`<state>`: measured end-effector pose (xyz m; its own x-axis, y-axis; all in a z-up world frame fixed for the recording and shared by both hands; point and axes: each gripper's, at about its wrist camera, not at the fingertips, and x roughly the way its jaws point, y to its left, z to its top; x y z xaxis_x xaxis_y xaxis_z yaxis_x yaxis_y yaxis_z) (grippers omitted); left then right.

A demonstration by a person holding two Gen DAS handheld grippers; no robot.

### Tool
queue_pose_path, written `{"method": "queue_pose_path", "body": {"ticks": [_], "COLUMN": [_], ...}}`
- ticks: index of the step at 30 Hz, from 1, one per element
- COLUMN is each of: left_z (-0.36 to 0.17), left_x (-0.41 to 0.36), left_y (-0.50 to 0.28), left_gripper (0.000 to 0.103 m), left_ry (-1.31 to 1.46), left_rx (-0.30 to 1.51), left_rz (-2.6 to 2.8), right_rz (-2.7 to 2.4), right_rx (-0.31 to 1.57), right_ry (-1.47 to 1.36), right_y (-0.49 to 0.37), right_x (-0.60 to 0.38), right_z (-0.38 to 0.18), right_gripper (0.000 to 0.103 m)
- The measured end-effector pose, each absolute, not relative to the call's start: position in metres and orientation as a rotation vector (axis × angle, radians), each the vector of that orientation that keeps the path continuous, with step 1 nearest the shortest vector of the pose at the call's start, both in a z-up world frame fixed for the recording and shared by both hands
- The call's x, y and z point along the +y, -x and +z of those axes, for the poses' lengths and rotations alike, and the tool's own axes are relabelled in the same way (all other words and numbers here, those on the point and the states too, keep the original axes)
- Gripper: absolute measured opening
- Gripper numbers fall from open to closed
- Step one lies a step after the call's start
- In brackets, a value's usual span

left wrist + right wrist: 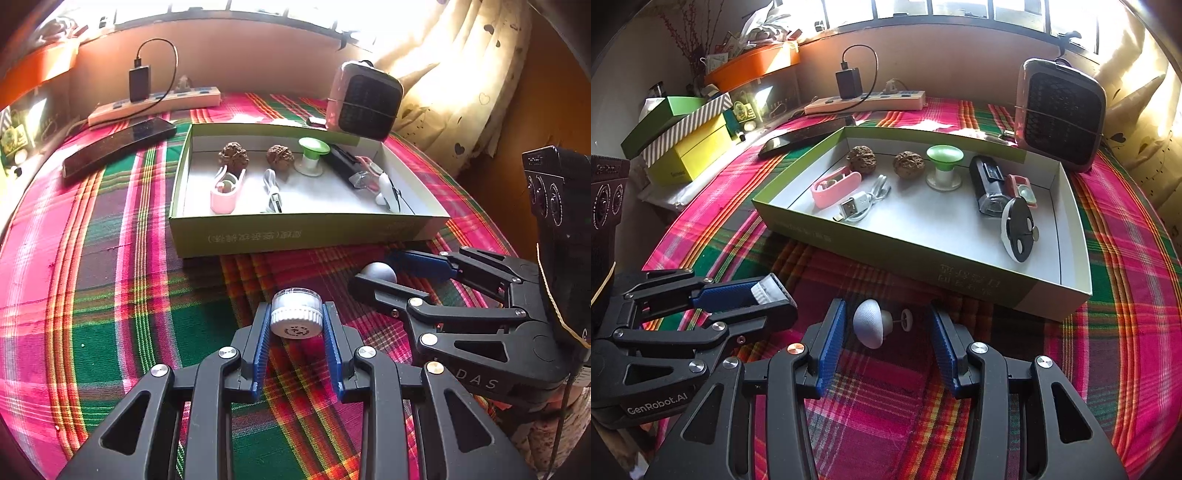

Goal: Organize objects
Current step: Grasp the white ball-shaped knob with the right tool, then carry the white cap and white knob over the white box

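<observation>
two walnuts (882,160) lie in the box (886,242), at its back. the fan (1060,118) stands behind the box's right corner.

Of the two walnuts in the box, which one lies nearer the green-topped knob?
The right-hand walnut, beside the green-topped knob; the other walnut sits farther left, above the pink clip.

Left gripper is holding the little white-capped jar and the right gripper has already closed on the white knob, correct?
Not quite. The left gripper does hold the jar, but the right gripper is open: in the right wrist view, the white knob lies between its fingers untouched.
</observation>
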<state>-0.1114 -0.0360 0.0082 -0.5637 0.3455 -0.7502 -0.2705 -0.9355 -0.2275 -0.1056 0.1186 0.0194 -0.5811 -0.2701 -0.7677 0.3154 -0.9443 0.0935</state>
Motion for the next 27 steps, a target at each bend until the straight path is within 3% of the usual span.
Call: {"method": "queue_pose_path", "body": {"ticks": [8, 10, 12, 27], "left_z": [0.0085, 0.0085, 0.0085, 0.0086], "left_x": [-0.0361, -0.0361, -0.0361, -0.0363], "left_y": [0.1112, 0.1112, 0.1110, 0.1105], "left_gripper": [0.025, 0.025, 0.025, 0.025], "left_ry": [1.226, 1.227, 1.227, 1.225], "left_rx": [-0.133, -0.135, -0.134, -0.134], "left_rz": [2.500, 2.500, 2.500, 2.501], "right_rz": [-2.534, -2.540, -2.534, -2.539], "right_rx": [0.084, 0.091, 0.094, 0.105], "right_ry": [-1.219, -1.221, -1.219, -1.219], "right_y": [0.1051, 0.1046, 0.1042, 0.1038], "right_x": [0.1173, 0.1169, 0.1162, 0.1151], "right_z": [0.0195, 0.0196, 0.0198, 0.0204], "right_gripper": [0.046, 0.036, 0.033, 0.033]}}
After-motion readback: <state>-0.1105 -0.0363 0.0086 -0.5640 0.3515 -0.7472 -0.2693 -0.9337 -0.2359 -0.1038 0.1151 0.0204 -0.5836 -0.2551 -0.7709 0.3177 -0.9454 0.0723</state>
